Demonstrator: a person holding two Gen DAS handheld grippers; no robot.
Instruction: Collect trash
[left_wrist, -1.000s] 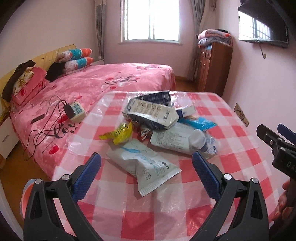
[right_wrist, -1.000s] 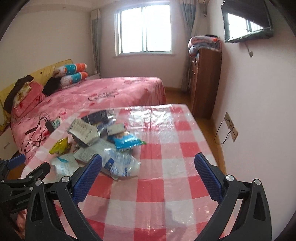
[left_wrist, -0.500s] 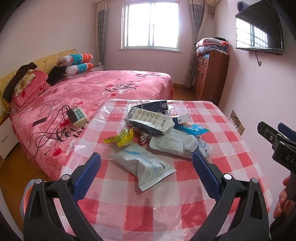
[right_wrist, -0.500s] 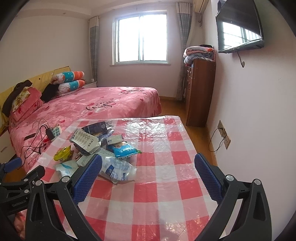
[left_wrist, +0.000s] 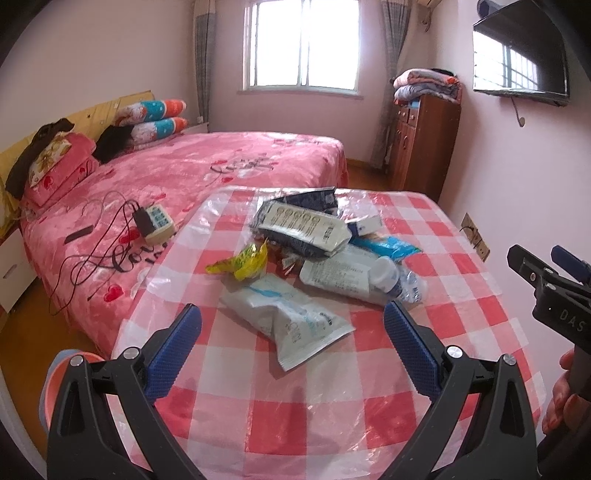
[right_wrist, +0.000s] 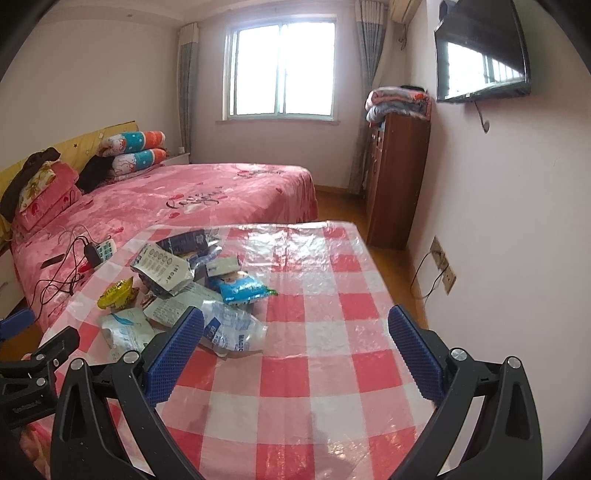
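Left claw (left_wrist: 291, 345), blue pads spread wide and empty, hovers above the checked worktop (left_wrist: 454, 236) facing the white wrapper (left_wrist: 286, 319) straight ahead, its long axis running diagonally. Right claw (right_wrist: 295, 354), equally spread, hangs farther off.

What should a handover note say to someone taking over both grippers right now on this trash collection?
Left gripper: open, empty, above the near part of the checked table, facing the white wipes pack.
Right gripper: open, empty, above the table's bare right half, right of the pile.
Trash: all in one pile on the table's far left part: yellow wrapper, wipes pack, crushed clear bottle, blue snack bag, white-and-dark pouch, plus smaller wrappers.
Done: nothing picked up yet. No bin clearly in view.
Left: collect every piece; the wipes pack looks like the nearest first grab.
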